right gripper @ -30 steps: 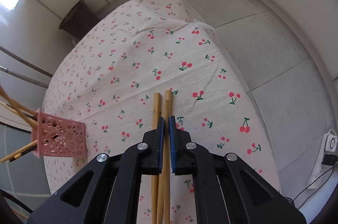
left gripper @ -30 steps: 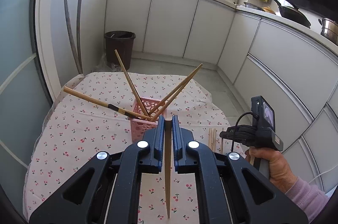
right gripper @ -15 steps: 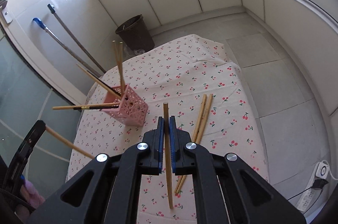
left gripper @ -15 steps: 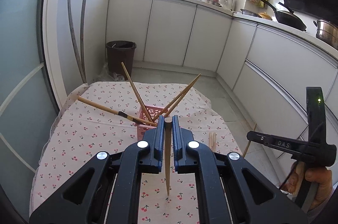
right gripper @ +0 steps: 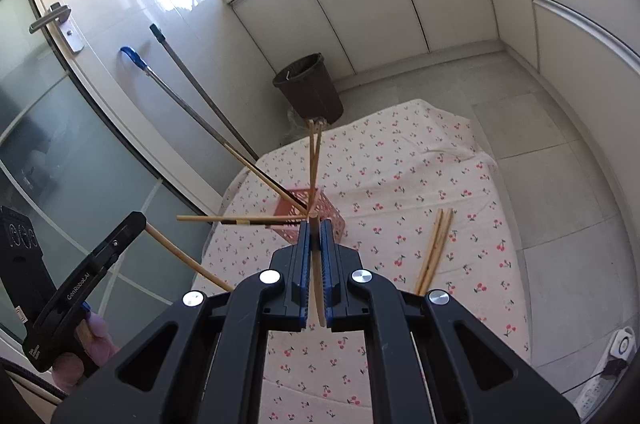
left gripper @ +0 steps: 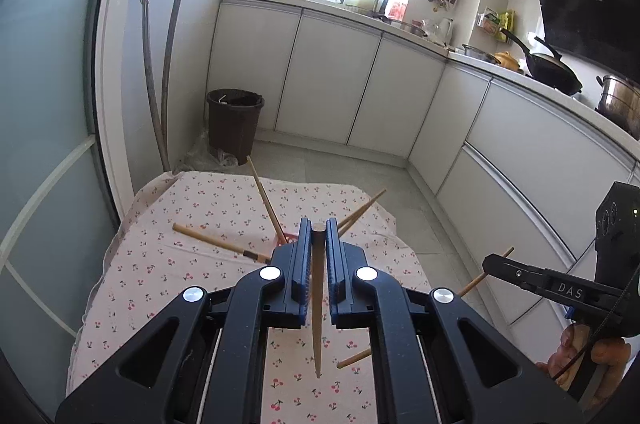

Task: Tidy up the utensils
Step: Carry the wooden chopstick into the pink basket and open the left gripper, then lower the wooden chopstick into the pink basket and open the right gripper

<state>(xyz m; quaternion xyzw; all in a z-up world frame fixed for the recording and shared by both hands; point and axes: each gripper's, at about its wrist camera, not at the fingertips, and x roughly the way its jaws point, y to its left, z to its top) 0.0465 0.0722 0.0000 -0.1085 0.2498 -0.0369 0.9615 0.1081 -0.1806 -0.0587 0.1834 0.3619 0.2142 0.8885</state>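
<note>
My left gripper (left gripper: 319, 229) is shut on a wooden chopstick (left gripper: 317, 324) that hangs tip down above the cherry-print tablecloth (left gripper: 168, 264). Behind its fingers sits the pink lattice basket (left gripper: 289, 237), mostly hidden, with several chopsticks (left gripper: 264, 198) fanning out of it. In the right wrist view, my right gripper (right gripper: 316, 226) is shut on another chopstick (right gripper: 319, 288), held above the cloth just in front of the pink basket (right gripper: 294, 205). Three loose chopsticks (right gripper: 434, 250) lie on the cloth to the right. Each gripper shows in the other's view, the right gripper (left gripper: 490, 261) and the left gripper (right gripper: 134, 222).
A dark waste bin (right gripper: 308, 88) stands on the floor beyond the table, with two mop handles (left gripper: 160, 84) leaning on the wall beside it. White cabinets (left gripper: 328, 80) line the back and right. A hand (left gripper: 580, 348) grips the right handle. A power strip (right gripper: 612, 364) lies on the floor.
Both grippers have risen. The right one lifted a chopstick off the loose pile and swung up to face the basket. The left one kept its chopstick.
</note>
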